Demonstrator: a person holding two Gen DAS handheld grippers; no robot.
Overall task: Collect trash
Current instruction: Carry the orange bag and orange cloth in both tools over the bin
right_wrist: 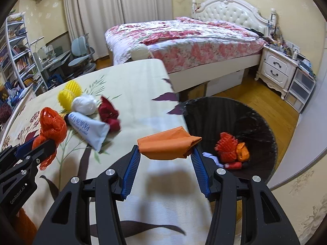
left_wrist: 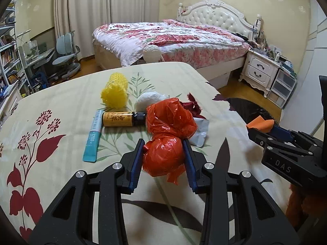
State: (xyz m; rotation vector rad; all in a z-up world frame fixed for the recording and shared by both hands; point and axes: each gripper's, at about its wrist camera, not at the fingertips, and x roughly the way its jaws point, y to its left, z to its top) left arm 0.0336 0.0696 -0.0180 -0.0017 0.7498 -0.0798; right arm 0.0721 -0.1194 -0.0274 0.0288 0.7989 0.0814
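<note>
While left tongs [left_wrist: 163, 143] pinch the red bag [left_wrist: 169, 122], right tongs [right_wrist: 166, 149] clamp orange paper [right_wrist: 167, 145]; the bag hides part of the grey tube [left_wrist: 199, 132] on the bench [left_wrist: 61, 106].

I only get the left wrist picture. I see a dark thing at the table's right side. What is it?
Observer: A round black trash bin on the wooden floor beside the table.
Operator: Is there stuff inside?
Observer: Yes, a red ridged piece, an orange wad and some smaller bits at the bottom.
Operator: What is the other gripper holding?
Observer: The right gripper pinches a folded orange paper, held above the table edge next to the bin.
</note>
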